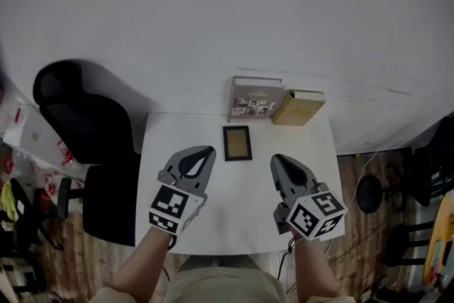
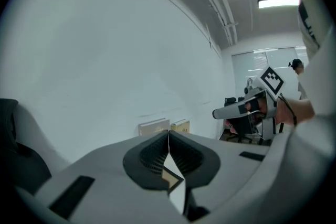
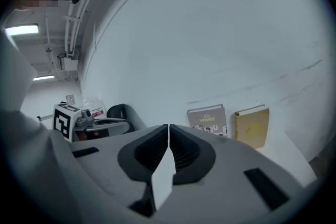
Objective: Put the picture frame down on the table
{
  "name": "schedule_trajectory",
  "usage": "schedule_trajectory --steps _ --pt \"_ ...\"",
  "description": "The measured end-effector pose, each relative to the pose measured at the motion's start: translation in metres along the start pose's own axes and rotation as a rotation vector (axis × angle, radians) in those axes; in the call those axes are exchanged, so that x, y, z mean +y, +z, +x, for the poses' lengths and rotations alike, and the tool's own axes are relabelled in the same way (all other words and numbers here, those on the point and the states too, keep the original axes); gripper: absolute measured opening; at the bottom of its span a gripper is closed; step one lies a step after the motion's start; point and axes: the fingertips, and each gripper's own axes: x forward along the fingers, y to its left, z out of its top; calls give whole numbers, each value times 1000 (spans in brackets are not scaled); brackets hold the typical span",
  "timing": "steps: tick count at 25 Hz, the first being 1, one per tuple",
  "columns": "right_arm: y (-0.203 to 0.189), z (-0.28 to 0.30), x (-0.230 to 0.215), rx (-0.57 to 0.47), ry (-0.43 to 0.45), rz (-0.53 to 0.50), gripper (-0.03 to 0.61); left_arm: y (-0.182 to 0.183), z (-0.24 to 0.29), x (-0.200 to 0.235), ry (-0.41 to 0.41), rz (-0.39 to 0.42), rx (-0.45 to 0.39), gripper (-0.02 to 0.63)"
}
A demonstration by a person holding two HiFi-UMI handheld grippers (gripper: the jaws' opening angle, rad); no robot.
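Picture frame flat on desk; I hold left gripper and right gripper clenched, empty, clear of it.

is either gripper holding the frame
No, the frame lies flat on the table, clear of the left gripper and the right gripper.

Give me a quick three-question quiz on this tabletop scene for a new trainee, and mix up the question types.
1. True or false: the picture frame lies flat on the table.
2. In the head view, the tan book stands on which side of the grey book? A left, B right.
3. Fill in: the jaws of the left gripper and the right gripper are both ____.
Key: 1 true; 2 B; 3 shut.
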Motion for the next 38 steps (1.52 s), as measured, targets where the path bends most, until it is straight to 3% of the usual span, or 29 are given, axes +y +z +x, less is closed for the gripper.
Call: schedule_trajectory --steps 5,10,14,26,38 --pt "25 -41 34 -81 99 -89 23 3 -30 -13 -17 -34 12 21" --pt "40 -74 56 -134 69 -207 23 14 -54 -31 -36 -38 -26 21" --pt "34 -96 70 -120 43 -254 21 16 -73 -51 -48 23 -22 21" --pt "9 -131 88 -75 72 -196 21 16 -104 -89 -106 31 7 21" --pt "10 -123 89 -81 89 -189 21 15 -110 -82 -87 42 8 22"
